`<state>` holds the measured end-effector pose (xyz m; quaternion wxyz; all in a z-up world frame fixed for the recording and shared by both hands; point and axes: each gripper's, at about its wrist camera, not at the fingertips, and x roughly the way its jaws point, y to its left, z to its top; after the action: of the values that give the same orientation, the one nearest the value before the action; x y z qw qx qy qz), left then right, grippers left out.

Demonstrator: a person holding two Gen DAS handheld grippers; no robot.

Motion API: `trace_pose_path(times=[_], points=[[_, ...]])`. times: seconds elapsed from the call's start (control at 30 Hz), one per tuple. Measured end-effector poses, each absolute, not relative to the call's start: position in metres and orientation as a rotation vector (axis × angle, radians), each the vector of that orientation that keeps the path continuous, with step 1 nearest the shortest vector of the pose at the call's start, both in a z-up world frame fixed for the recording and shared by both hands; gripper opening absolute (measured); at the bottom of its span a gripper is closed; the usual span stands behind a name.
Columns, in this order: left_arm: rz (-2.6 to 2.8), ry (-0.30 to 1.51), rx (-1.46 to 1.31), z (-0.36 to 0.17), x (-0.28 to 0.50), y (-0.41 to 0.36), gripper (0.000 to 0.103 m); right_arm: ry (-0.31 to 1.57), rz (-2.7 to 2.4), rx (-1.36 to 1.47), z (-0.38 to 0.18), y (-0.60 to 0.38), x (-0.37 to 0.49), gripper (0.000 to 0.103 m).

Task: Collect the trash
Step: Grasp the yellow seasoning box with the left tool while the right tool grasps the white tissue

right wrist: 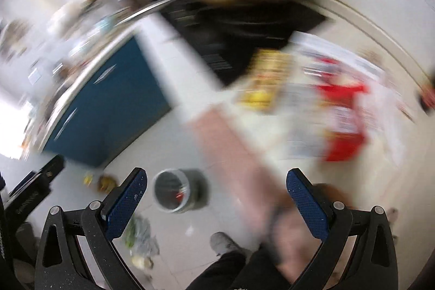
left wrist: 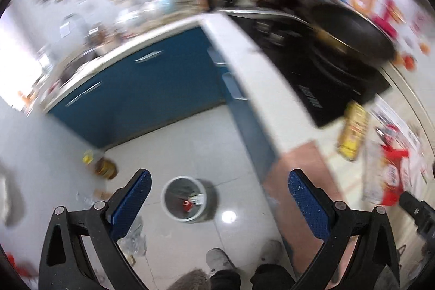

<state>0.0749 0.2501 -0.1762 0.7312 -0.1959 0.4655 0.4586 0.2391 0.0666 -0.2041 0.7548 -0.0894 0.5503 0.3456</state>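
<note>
A grey trash bin (left wrist: 187,200) stands on the white tile floor with some red and white trash inside; it also shows, blurred, in the right wrist view (right wrist: 176,193). My left gripper (left wrist: 218,201) is open and empty, high above the bin. My right gripper (right wrist: 216,199) is open and empty too. On the counter lie a yellow packet (left wrist: 352,132) and a red and white wrapper (left wrist: 391,175); both appear blurred in the right wrist view, the packet (right wrist: 262,80) and the wrapper (right wrist: 339,116). Crumpled plastic (left wrist: 134,238) lies on the floor.
Blue cabinets (left wrist: 141,89) line the floor. A black cooktop (left wrist: 320,72) with a dark pan (left wrist: 353,31) sits on the white counter (left wrist: 252,64). A yellow-capped bottle (left wrist: 102,163) lies on the floor. The person's shoes (left wrist: 220,260) are below.
</note>
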Motion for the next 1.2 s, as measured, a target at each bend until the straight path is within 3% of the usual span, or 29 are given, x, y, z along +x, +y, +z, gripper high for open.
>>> trace_pose_path(times=[0.33,0.47,0.63,0.67,0.7,0.73,0.77,0.8,0.87,1.2], points=[[0.716,1.315,-0.252,-0.262,0.303,0.242,0.103,1.3,0.295,-0.044,-0.284,-0.04,0.432,0.102],[0.633,1.405,-0.249,-0.296,0.351,0.248,0.102,1.323,0.257,-0.036,-0.309,-0.04,0.465,0.084],[0.576,1.488,-0.232,-0.328,0.388,0.251,0.098,1.364,0.263,-0.046,-0.335,-0.036,0.486,0.077],[0.577,1.486,-0.232,-0.33,0.388,0.251,0.092,1.376,0.27,-0.048,-0.341,-0.035,0.49,0.074],[0.575,1.486,-0.236,-0.33,0.389,0.251,0.069,1.37,0.271,-0.058,-0.341,-0.033,0.49,0.071],[0.555,1.475,-0.277,-0.329,0.388,0.252,0.055,1.356,0.285,-0.087,-0.339,-0.028,0.489,0.065],[0.561,1.476,-0.289,-0.329,0.387,0.253,0.056,1.348,0.283,-0.109,-0.339,-0.026,0.488,0.055],[0.57,1.474,-0.28,-0.327,0.385,0.251,0.055,1.336,0.284,-0.117,-0.336,-0.025,0.487,0.035],[0.579,1.466,-0.253,-0.325,0.379,0.247,0.055,1.336,0.292,-0.093,-0.334,-0.025,0.488,0.007],[0.642,1.352,-0.338,-0.281,0.313,0.235,0.055,1.261,0.315,0.021,-0.29,-0.071,0.469,0.004]])
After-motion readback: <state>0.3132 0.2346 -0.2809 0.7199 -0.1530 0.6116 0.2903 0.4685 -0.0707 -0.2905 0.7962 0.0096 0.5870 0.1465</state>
